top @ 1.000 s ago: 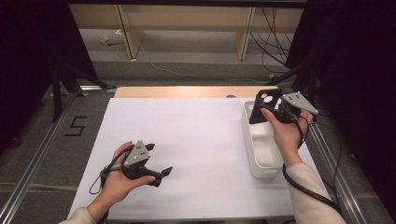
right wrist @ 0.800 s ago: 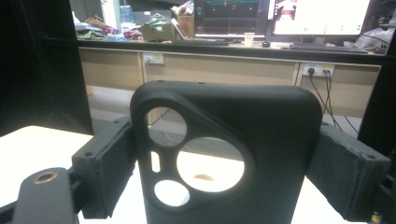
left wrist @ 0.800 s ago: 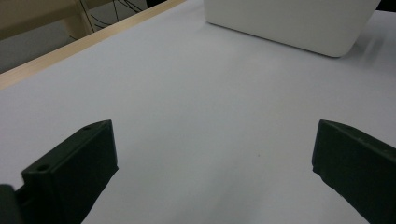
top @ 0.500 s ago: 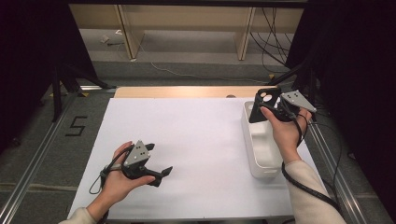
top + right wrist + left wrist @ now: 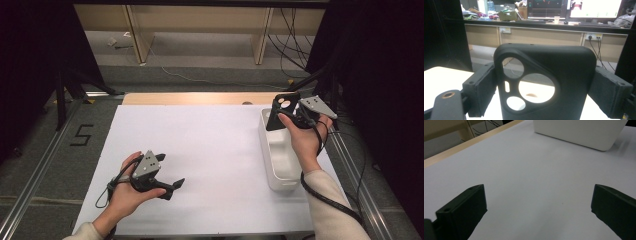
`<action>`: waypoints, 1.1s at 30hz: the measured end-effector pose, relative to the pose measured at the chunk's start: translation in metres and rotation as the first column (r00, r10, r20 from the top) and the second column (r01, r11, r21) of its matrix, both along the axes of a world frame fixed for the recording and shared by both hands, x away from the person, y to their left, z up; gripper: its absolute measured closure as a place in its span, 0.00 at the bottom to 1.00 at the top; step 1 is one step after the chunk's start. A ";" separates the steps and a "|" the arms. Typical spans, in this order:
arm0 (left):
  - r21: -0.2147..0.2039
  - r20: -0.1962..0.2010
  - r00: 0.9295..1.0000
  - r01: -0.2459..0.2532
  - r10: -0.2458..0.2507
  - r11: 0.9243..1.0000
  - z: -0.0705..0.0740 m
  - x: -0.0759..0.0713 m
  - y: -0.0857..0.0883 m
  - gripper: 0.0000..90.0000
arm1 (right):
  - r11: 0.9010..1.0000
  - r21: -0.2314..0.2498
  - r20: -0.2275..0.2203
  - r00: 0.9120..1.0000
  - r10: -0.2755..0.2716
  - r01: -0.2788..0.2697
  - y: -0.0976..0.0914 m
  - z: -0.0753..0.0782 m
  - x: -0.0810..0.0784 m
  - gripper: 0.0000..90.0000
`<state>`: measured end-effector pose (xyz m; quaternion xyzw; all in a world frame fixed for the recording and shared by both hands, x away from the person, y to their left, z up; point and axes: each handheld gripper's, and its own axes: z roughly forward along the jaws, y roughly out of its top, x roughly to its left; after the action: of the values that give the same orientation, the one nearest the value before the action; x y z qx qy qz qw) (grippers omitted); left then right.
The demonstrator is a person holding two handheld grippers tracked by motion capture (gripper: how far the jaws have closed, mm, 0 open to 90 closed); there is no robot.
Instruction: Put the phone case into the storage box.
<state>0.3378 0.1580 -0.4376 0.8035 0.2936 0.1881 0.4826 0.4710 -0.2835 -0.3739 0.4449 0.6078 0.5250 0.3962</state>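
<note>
A black phone case [image 5: 280, 111] with round camera cutouts is held upright above the far end of a white bin [image 5: 274, 160], with my right gripper [image 5: 287, 112] shut on it. In the right gripper view the case [image 5: 549, 82] stands between the two pads, which press on its left and right edges. My left gripper [image 5: 172, 186] rests low over the white table sheet [image 5: 200, 145] near the front left, jaws wide open with nothing between them. The left gripper view looks past those open jaws to the bin [image 5: 579, 132] across bare sheet.
The white bin sits along the right side of the sheet, close to the metal rail [image 5: 350, 170]. A wooden strip [image 5: 195, 98] borders the sheet's far edge. Beyond the table are a desk's legs [image 5: 135, 30] and cables [image 5: 295, 30] on the floor.
</note>
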 end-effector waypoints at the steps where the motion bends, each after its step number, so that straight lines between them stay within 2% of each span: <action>1: -0.001 0.000 1.000 0.000 0.000 1.000 0.000 0.000 0.000 0.00 | 1.000 -0.001 0.001 1.000 0.001 -0.001 0.000 0.000 0.000 0.18; 33: 0.000 0.002 1.000 -0.001 0.001 1.000 0.000 0.000 0.000 0.00 | 1.000 -0.007 -0.015 1.000 -0.002 0.002 0.001 -0.005 0.009 0.18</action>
<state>0.3382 0.1584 -0.4375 0.8030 0.2936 0.1891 0.4829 0.4804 -0.2821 -0.3784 0.4483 0.6121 0.5192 0.3935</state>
